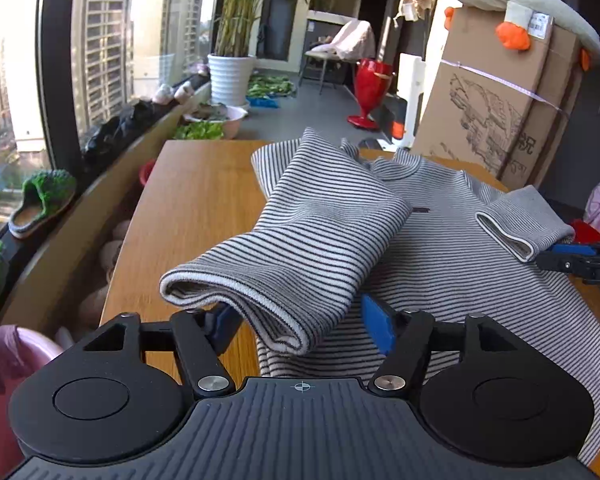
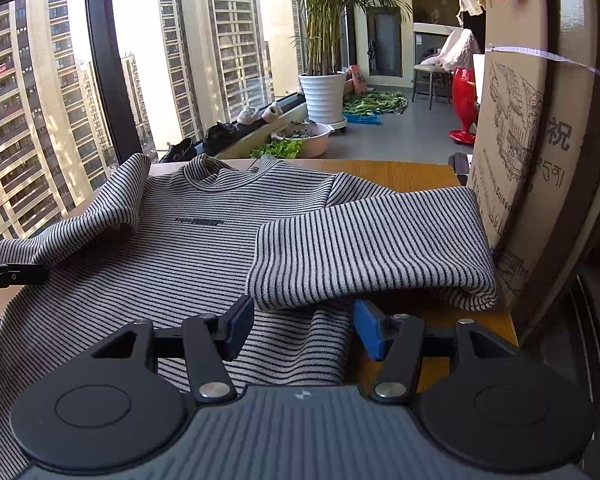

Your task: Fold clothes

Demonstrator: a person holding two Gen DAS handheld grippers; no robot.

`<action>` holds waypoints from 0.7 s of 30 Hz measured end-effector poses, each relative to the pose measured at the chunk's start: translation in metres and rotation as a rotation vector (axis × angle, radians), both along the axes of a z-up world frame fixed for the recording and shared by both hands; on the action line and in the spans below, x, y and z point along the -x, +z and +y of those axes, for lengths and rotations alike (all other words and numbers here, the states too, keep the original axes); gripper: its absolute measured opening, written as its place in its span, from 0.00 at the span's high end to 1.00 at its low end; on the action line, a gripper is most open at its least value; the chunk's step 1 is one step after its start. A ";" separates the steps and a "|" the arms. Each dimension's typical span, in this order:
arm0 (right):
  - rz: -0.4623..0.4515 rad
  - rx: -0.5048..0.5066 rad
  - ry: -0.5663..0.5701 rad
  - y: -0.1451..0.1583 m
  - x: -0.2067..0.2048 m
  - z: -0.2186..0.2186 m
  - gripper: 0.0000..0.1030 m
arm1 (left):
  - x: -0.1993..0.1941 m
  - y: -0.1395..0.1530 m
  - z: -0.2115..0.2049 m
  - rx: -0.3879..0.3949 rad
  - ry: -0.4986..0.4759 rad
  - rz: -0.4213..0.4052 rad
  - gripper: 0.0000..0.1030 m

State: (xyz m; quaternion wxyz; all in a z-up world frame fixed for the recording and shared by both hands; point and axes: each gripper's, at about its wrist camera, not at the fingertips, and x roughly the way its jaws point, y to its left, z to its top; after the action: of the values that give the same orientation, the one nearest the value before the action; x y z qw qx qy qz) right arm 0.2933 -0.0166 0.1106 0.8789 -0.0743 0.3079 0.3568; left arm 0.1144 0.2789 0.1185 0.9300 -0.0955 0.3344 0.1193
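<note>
Striped top on wooden table, both sleeves folded in

Left wrist view: grey striped top (image 1: pixel 440 216) lies flat on my table (image 1: pixel 196 200). Its left sleeve (image 1: pixel 300 240) is folded across the body, cuff between the spread fingers of my left claw (image 1: pixel 300 324), not pinched.

Right wrist view: right sleeve (image 2: pixel 372 248) is folded inward, cuff edge lying over my right claw (image 2: pixel 304 324), blue pads apart, gripping nothing. Cardboard box (image 2: pixel 540 140) stands just beside the table.

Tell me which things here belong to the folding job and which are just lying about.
Job: striped shirt, its left sleeve, its right sleeve, table, left gripper, right gripper.
Lying about: cardboard box, potted palm, red fan, slipper.
</note>
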 end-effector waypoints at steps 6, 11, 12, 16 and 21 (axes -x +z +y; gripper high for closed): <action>0.039 -0.160 -0.057 0.017 0.037 -0.059 0.00 | 0.075 0.033 -0.014 -0.017 -0.008 -0.018 0.07; 0.122 -0.252 -0.033 0.023 0.089 -0.081 0.00 | 0.121 0.058 -0.063 -0.020 -0.043 -0.120 0.00; 0.116 -0.259 -0.021 0.025 0.102 -0.079 0.00 | 0.129 0.062 -0.075 -0.033 -0.045 -0.158 0.00; -0.051 -0.257 -0.056 0.030 0.165 -0.073 0.00 | 0.155 0.063 -0.121 -0.089 0.025 -0.302 0.00; -0.296 -0.114 -0.203 0.027 0.227 -0.068 0.00 | 0.172 0.052 -0.142 -0.113 0.034 -0.254 0.00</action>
State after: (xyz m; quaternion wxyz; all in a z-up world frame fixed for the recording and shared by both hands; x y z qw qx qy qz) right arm 0.0665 -0.0848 0.1372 0.9489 -0.0446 0.1602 0.2681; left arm -0.0573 0.1370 0.1703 0.9666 -0.0630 0.2049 0.1407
